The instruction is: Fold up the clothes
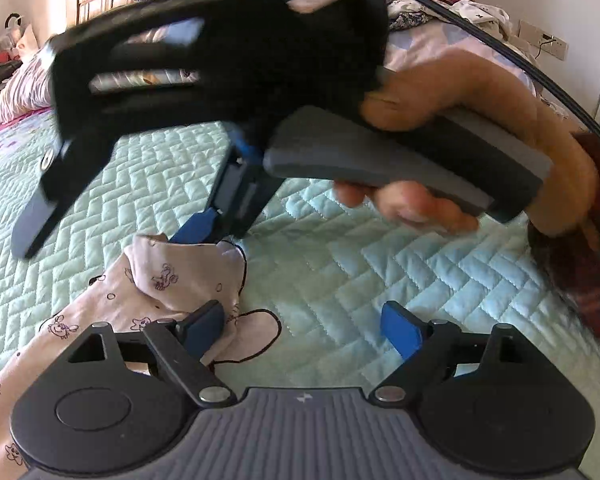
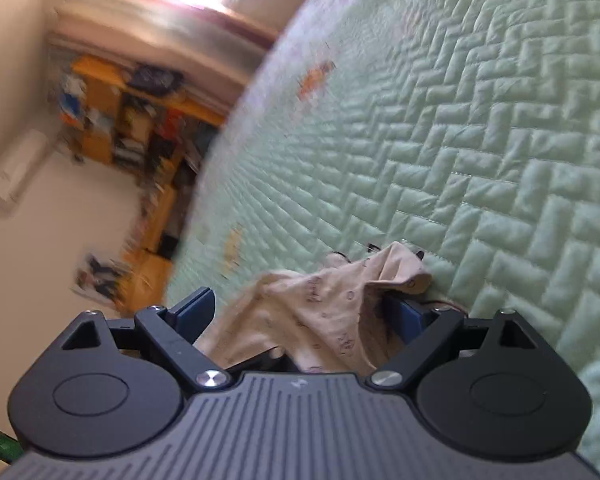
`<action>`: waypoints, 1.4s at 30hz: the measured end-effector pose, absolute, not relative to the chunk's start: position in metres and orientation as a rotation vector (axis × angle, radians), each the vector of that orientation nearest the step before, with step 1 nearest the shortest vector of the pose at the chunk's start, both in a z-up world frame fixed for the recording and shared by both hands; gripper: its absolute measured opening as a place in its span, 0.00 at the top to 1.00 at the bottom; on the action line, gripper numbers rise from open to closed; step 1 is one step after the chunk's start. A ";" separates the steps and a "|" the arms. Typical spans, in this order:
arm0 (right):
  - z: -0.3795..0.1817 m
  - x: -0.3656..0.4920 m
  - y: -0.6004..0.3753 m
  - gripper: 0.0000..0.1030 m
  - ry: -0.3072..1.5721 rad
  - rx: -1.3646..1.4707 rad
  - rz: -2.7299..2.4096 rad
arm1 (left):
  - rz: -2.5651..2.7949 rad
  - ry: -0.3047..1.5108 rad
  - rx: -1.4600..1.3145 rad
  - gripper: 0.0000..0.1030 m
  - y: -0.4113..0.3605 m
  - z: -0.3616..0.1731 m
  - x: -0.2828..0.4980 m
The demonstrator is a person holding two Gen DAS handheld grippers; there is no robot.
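left wrist view: the left gripper (image 1: 306, 330) stands with its blue fingers spread wide and nothing pinched between them; its left finger lies against a fold of the pink printed garment (image 1: 152, 300), the right finger over bare green quilt (image 1: 380, 272). the garment lies rumpled on the quilt, running off toward the lower left. above it a hand (image 1: 460, 148) holds the right gripper (image 1: 204, 232), tipped down so its blue fingertips touch the cloth's raised edge.

right wrist view: motion-blurred and tilted. the right gripper (image 2: 308, 312) is parted, and the garment (image 2: 332, 304) bunches up between its fingers and drapes back over the body; the fingers do not look pressed on it, so i judge it open around the cloth rather than clamped.

judgement: the step looks like taking or letting go of an edge mid-fold; the frames fit either. any further fold calls for a firm pinch on a single layer and a flatter spread, since the cloth is still heaped.
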State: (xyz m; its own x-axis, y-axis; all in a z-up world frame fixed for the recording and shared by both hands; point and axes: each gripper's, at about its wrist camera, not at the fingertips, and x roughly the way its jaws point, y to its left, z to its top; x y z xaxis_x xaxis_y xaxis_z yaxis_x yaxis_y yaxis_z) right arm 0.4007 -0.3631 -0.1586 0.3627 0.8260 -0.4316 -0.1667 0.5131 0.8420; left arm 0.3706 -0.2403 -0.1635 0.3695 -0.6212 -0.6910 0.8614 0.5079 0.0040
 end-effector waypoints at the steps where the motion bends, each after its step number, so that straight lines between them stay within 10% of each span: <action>1: -0.158 0.404 -0.361 0.11 1.014 0.777 0.730 | -0.982 0.686 0.399 0.14 -0.240 -0.164 0.370; 42: -0.120 0.366 -0.381 0.11 0.967 0.734 0.745 | -0.960 0.684 0.402 0.08 -0.242 -0.163 0.370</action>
